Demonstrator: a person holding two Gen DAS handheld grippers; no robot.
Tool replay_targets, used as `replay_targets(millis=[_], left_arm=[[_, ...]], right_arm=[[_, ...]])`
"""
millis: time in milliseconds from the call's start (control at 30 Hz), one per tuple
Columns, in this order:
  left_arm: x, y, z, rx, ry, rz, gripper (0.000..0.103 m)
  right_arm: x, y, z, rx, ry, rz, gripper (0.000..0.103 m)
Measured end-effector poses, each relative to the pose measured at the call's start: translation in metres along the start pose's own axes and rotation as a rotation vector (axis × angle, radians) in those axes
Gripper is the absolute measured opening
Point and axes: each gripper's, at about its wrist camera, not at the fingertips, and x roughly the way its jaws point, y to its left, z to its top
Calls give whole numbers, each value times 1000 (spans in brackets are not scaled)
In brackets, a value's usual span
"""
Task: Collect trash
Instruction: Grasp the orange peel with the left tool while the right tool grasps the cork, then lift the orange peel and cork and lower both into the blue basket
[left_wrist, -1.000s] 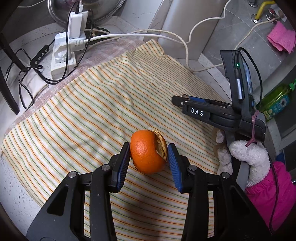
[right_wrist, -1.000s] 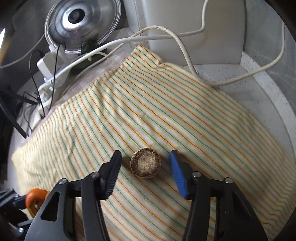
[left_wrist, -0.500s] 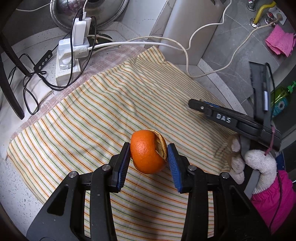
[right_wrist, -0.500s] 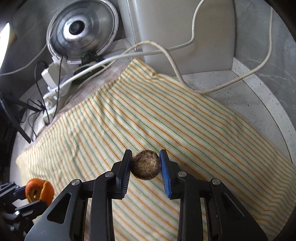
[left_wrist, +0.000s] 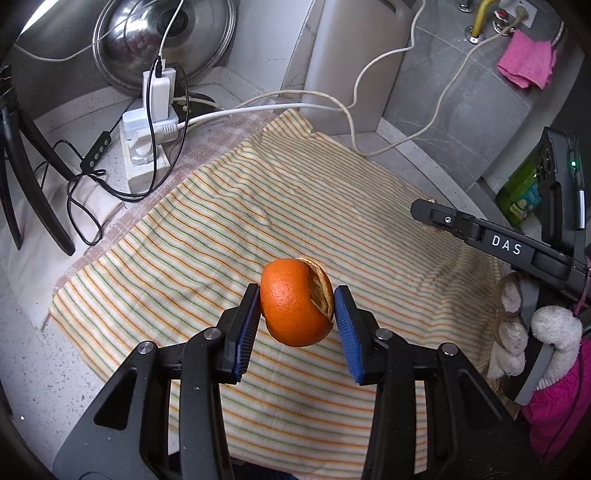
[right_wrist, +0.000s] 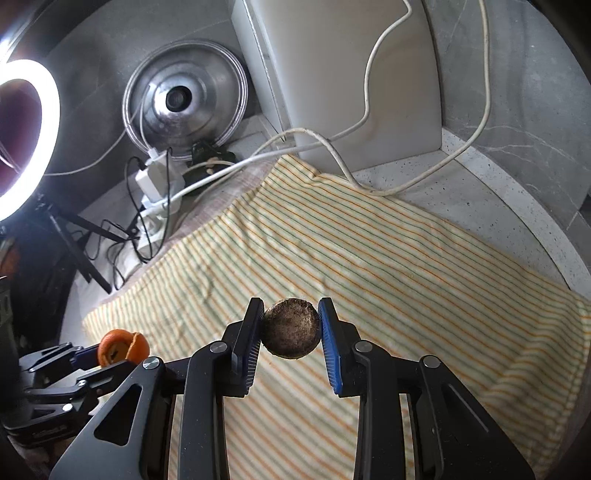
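Orange peel, a hollow curled shell with bright pebbled skin and a torn edge showing pale dry pith on its right side, sits clamped between the 2 blue-padded fingers of the left gripper, lifted clear of the striped cloth below it. In the right wrist view a second scrap, a round brown husk with a rough, speckled, dull face, is pinched the same way between the 2 fingers of the right gripper, also above the cloth. That view shows the left gripper low at its left edge, the peel's open hollow facing the camera. From the left wrist view, the right gripper reaches in from the right, its black arm marked DAS, gripped by a hand in a pale fuzzy glove with a pink sleeve. The cloth, cream with thin orange and green stripes, spreads ahead of both grippers over a speckled counter. Beyond the cloth's far left corner sits a white power strip with a white charger and tangled black and white cables. Farther back a shiny metal pot lid leans against the wall, beside a pale grey upright panel. At the far right of the left wrist view are a green bottle and a pink rag.
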Motion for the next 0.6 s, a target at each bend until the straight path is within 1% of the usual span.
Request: replay_targets(millis=[267,467,600], left_arm=[[-26,3,-20,69,-6,-14,41],[-45,13,-43,108,2,-34,41],[-59,19,-60,130,9,-47,41]], right_arm=[[-35,20,-25,19,-29,-2,28],[-60,39,-53,66,-38,4,28],[-76,56,-75,86,-44,-7,28]])
